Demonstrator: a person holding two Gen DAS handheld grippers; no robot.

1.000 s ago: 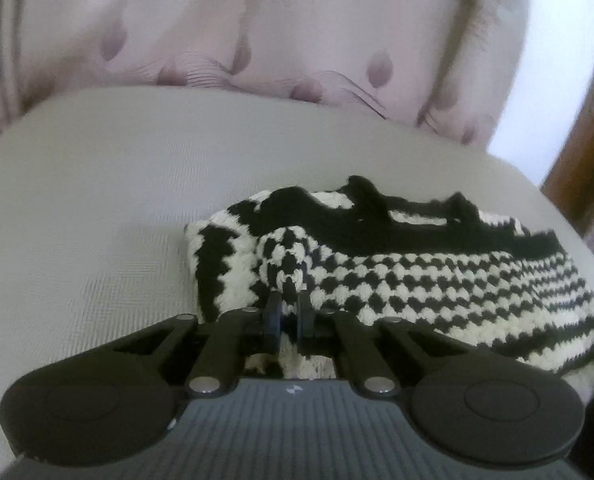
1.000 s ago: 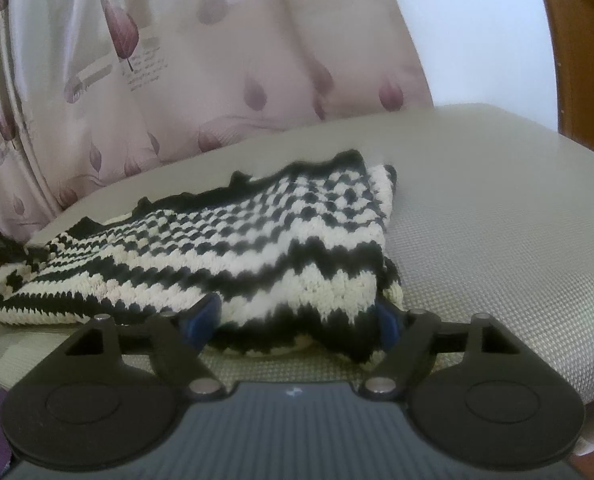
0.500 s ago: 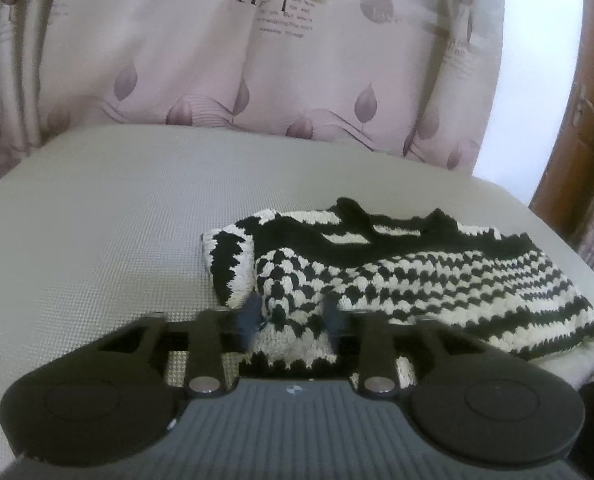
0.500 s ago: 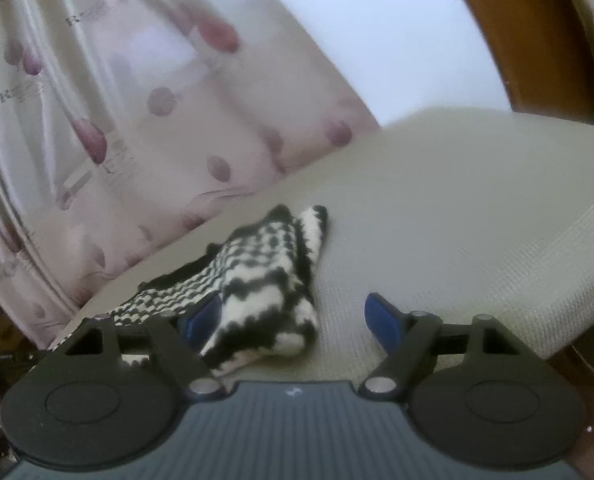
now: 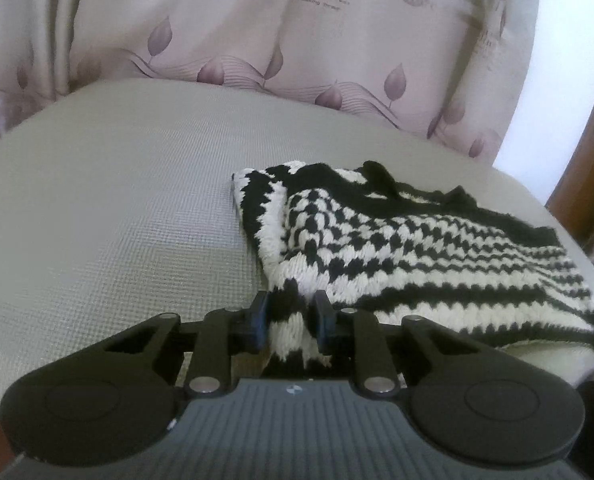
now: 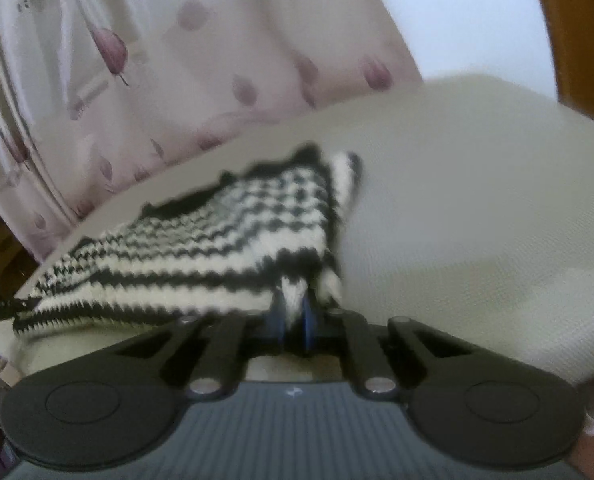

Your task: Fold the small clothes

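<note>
A black-and-cream crocheted garment lies folded on a pale textured table. In the left wrist view its near left corner runs down between the fingers of my left gripper. The jaws are closing and the pads press the knit. In the blurred right wrist view the same garment spreads to the left. My right gripper is shut on its near right corner, with a tuft of cream knit pinched between the blue pads.
A pink curtain with leaf prints hangs close behind the table's far edge. A brown wooden frame stands at the right beside a white wall. Bare tabletop stretches right of the garment; the near edge lies just under both grippers.
The left gripper let go of the fold's middle, shifted to the near left corner and closed on it. The right gripper went from wide open to shut on the near right corner.
</note>
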